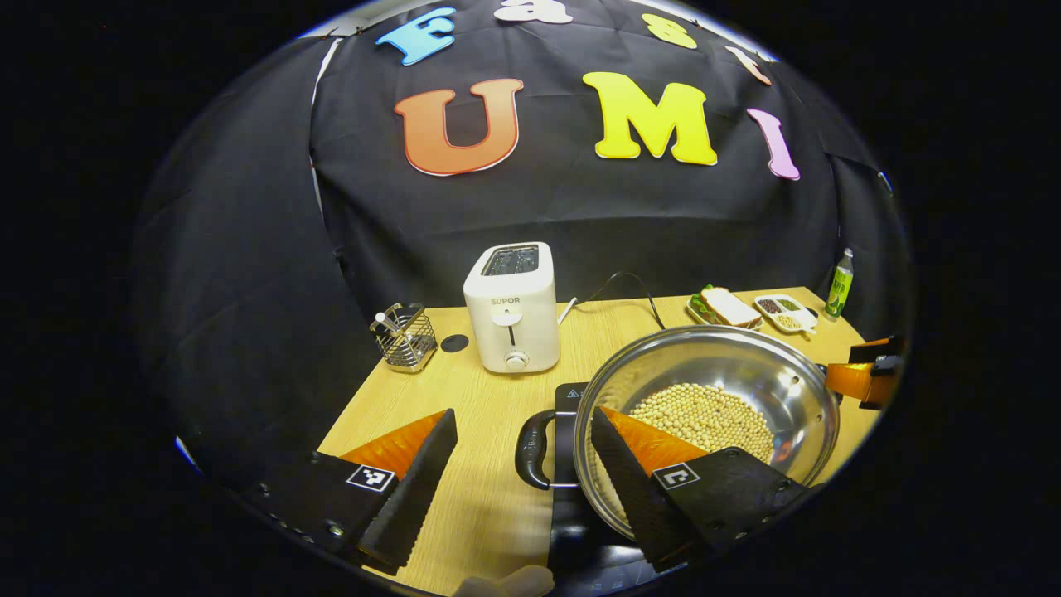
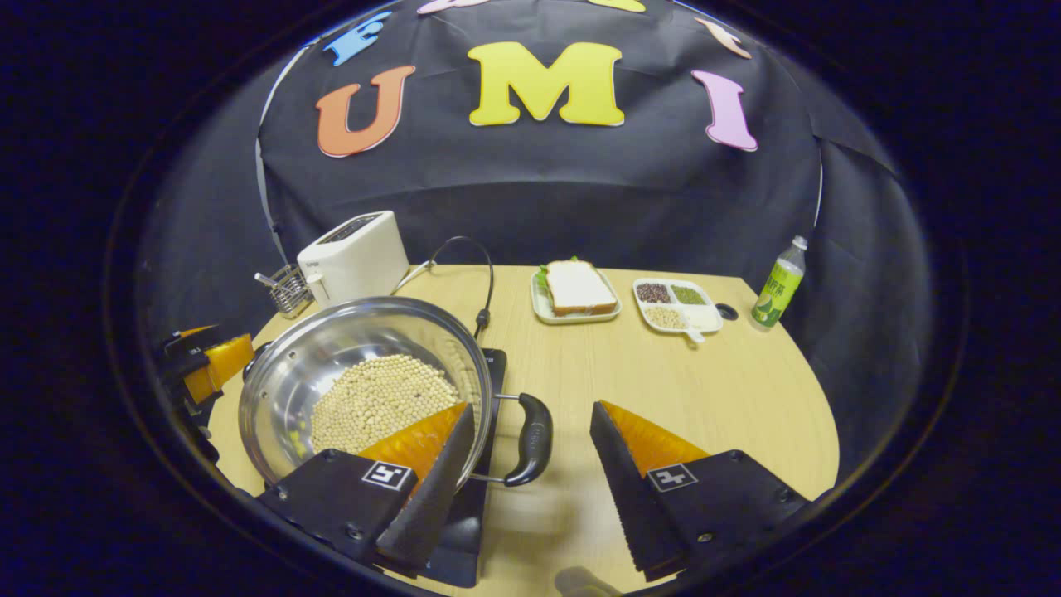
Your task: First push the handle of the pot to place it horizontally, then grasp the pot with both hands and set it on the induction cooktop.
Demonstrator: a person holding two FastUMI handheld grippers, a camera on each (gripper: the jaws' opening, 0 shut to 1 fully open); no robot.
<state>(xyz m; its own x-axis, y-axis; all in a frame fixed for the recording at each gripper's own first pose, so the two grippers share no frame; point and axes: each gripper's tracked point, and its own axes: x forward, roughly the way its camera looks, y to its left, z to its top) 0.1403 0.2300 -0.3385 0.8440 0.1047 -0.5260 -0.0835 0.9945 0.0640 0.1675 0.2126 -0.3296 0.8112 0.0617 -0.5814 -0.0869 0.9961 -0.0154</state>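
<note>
A steel pot [image 1: 746, 365] holding soybeans [image 1: 704, 414] rests on the black induction cooktop [image 1: 570, 396]. In the left gripper view its black side handle [image 1: 533, 448] lies between the wide-spread fingers of my left gripper [image 1: 522, 497], untouched; one finger reaches over the pot's rim. The right gripper [image 1: 862, 377] shows at the pot's far side. In the right gripper view the pot [image 2: 331, 348] sits on the cooktop [image 2: 493, 365], and its other black handle [image 2: 530, 439] lies in the gap of my open right gripper [image 2: 530, 489]. The left gripper [image 2: 203, 365] shows beyond the pot.
A white toaster [image 1: 510, 307] and a wire utensil holder [image 1: 406, 336] stand at the back left. A sandwich plate [image 2: 576, 290], a divided dish of beans [image 2: 675, 303] and a green bottle [image 2: 779, 286] sit at the back right. A black cable [image 2: 472, 265] runs from the cooktop.
</note>
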